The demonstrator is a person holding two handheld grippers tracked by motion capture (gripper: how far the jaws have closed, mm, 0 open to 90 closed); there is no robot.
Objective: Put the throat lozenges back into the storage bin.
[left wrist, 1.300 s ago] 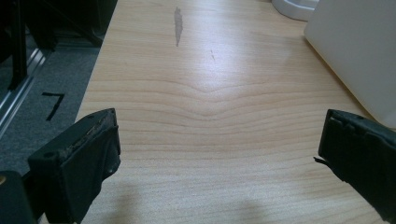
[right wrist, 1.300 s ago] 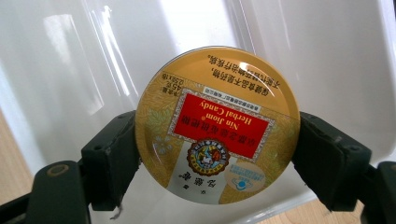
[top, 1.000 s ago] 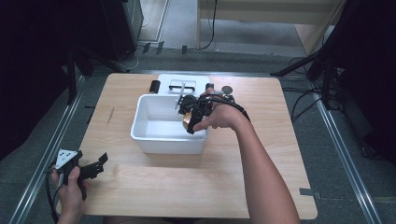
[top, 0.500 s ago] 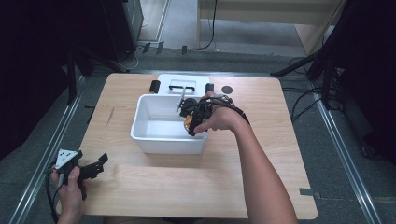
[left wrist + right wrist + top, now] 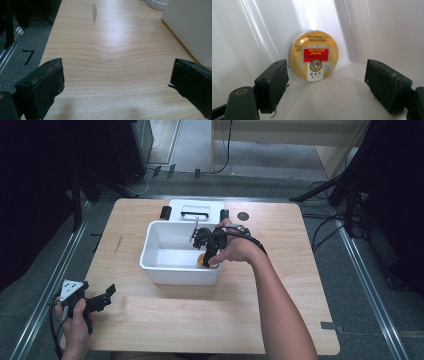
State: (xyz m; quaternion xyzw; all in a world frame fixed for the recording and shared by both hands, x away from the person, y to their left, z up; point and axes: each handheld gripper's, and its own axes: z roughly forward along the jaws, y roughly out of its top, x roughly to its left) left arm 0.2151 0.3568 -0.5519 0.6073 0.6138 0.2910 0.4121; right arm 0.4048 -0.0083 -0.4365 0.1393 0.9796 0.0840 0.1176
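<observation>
With the right gripper (image 5: 325, 82) fingers spread inside the white bin (image 5: 172, 270), the round yellow tin (image 5: 314, 55) leaning in its corner may topple if nudged; left gripper (image 5: 117, 82) fingers spread, idle.

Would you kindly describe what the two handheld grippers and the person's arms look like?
Both grippers are black with two blocky, rubbery-looking jaws. The left gripper carries a grey three-cornered plate with dark dots and trails a black cable. The right gripper has black cabling looping over the hand. Both forearms are bare, no sleeves visible.
</observation>
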